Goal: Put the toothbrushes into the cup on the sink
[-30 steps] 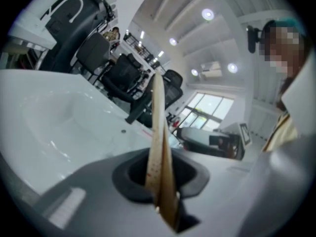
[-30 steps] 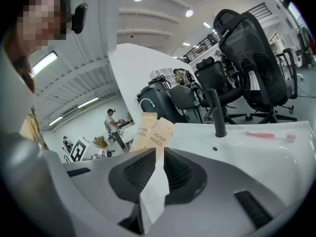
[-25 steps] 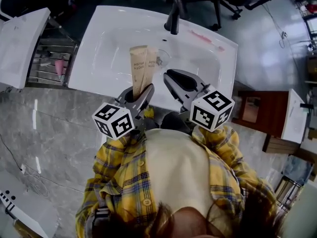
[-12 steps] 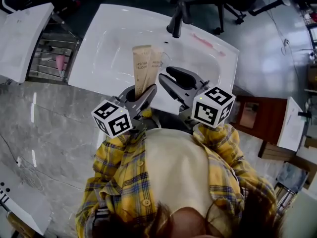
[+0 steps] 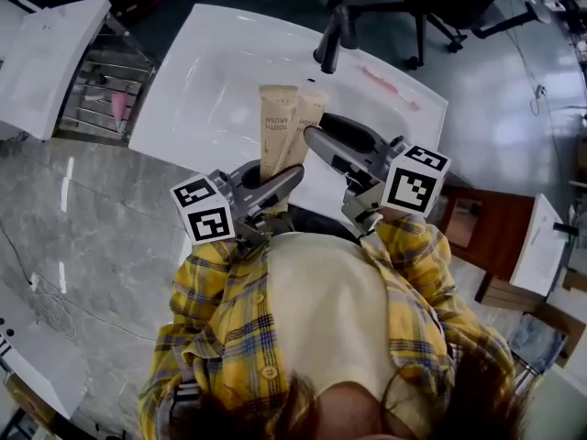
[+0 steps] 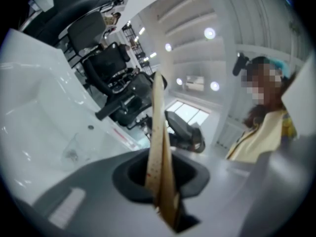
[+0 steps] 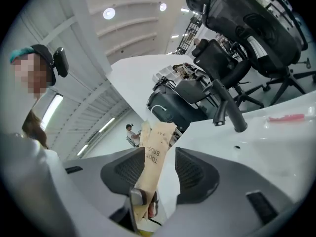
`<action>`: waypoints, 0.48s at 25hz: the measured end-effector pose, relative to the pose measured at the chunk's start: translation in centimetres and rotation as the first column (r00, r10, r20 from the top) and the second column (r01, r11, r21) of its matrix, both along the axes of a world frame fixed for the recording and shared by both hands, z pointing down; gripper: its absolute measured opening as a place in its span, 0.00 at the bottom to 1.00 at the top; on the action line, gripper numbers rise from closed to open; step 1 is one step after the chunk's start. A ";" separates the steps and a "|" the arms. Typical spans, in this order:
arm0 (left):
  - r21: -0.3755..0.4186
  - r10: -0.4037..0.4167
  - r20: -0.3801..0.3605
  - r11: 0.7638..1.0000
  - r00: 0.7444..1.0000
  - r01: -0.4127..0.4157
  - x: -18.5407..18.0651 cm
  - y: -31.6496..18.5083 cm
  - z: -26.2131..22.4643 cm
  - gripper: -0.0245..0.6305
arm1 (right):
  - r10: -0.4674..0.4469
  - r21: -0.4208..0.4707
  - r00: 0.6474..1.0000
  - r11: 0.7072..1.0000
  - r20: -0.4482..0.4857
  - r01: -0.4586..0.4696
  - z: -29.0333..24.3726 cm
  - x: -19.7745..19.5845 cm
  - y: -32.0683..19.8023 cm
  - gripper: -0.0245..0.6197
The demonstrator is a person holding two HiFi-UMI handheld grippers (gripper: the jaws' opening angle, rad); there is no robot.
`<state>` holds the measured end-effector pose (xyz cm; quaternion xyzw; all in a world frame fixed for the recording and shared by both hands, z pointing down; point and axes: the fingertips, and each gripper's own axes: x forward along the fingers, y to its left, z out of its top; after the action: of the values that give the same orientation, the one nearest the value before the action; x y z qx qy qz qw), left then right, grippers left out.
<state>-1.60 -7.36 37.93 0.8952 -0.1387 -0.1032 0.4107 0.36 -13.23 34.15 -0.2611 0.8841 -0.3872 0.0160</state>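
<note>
Two tan paper toothbrush packets (image 5: 281, 128) stand upright over the white sink (image 5: 211, 81). My left gripper (image 5: 271, 178) is shut on their lower end; in the left gripper view the packets (image 6: 158, 147) run edge-on up between the jaws of the left gripper (image 6: 167, 204). My right gripper (image 5: 326, 132) sits just right of them, its jaws opening. In the right gripper view the packets (image 7: 156, 149) stand between its spread pads, and the right gripper (image 7: 160, 164) is not pressing on them. A clear cup (image 6: 73, 147) stands in the basin. A pink toothbrush (image 5: 389, 84) lies on the sink's far rim.
A dark faucet (image 5: 331, 42) rises at the back of the sink. A wire rack (image 5: 103, 99) with a pink item and a white counter (image 5: 46, 58) are on the left. A brown stool (image 5: 468, 220) stands at the right, office chairs (image 7: 247, 28) behind.
The right gripper's jaws have spread wide and let go of the packets. The left gripper still holds them and has shifted slightly right.
</note>
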 end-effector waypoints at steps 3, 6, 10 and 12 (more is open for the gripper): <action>-0.017 0.045 -0.012 0.999 0.999 -0.045 0.4 0.5 0.2 0.12 | -0.032 -0.017 0.998 0.999 0.049 0.033 -0.2 -0.4 0.2 0.28; -0.034 0.095 -0.072 0.995 0.993 -0.098 0.8 0.9 -0.2 0.12 | -0.064 -0.021 0.996 0.998 0.064 0.065 -0.2 -0.5 0.6 0.28; -0.046 0.132 -0.128 0.989 0.983 -0.139 1.2 1.0 -0.8 0.12 | -0.092 -0.024 0.991 0.995 0.098 0.095 -0.6 -0.3 0.7 0.28; -0.046 0.142 -0.127 0.988 0.982 -0.148 1.4 0.9 -0.7 0.12 | -0.096 -0.021 0.991 0.995 0.098 0.099 -0.6 -0.2 0.6 0.27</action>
<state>-0.17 -6.44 37.20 0.8832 -0.0504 -0.1240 0.4495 0.15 -12.66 33.51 -0.1989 0.8889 -0.4111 0.0363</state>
